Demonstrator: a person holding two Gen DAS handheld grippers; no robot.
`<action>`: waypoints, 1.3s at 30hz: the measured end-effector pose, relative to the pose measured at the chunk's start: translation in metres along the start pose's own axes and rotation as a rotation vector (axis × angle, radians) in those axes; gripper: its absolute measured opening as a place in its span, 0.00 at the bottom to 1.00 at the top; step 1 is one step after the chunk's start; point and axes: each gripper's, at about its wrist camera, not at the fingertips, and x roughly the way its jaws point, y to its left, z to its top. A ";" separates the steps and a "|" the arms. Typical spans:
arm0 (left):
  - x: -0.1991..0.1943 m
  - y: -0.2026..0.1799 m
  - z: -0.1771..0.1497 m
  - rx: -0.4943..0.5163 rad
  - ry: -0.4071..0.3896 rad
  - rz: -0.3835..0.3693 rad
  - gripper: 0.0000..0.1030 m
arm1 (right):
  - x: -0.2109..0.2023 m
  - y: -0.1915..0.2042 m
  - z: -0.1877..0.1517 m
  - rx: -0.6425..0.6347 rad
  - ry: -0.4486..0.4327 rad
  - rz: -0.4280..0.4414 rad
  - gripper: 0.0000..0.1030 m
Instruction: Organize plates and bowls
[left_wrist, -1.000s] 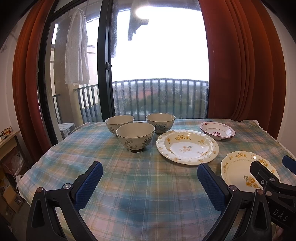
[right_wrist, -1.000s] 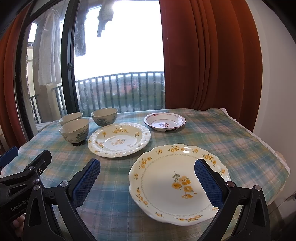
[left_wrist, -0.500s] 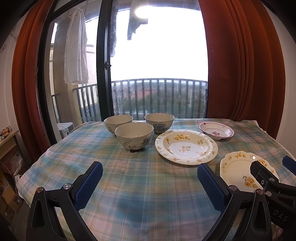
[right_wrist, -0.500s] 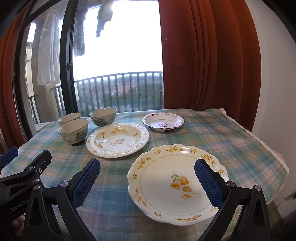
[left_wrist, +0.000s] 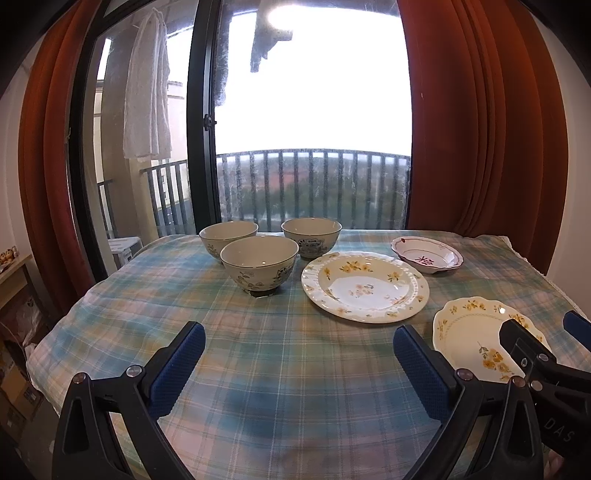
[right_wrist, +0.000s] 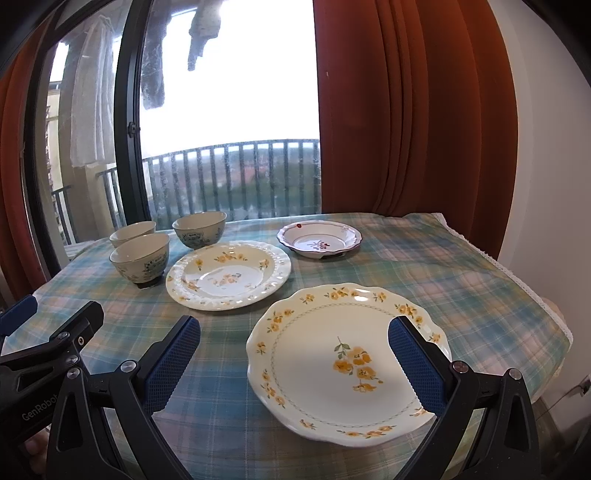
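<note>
Yellow-flowered plate (right_wrist: 347, 360) shows whole only from the right wrist.

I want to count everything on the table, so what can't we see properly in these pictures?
- Near scalloped cream plate with yellow flowers: in the left wrist view, the right tongs' black frame covers its near side.
- Farthest cream bowl: in the right wrist view, the nearer cream bowl hides its lower half.
- Plaid tablecloth: its near edge is hidden by both tongs in both views.
- Small ornaments at the left edge, left wrist view: too small.

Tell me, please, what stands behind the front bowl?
Behind the front bowl stand two more bowls, then the balcony window. Their lower parts are partly hidden.
</note>
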 end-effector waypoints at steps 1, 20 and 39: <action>0.000 0.000 0.000 -0.002 0.002 -0.001 0.99 | 0.000 0.000 0.000 0.000 -0.001 0.001 1.00; 0.029 -0.042 0.016 -0.017 0.067 -0.069 0.94 | 0.027 -0.041 0.023 0.023 0.038 -0.035 1.00; 0.094 -0.126 -0.012 0.059 0.310 -0.163 0.82 | 0.089 -0.112 0.004 0.065 0.212 -0.105 0.92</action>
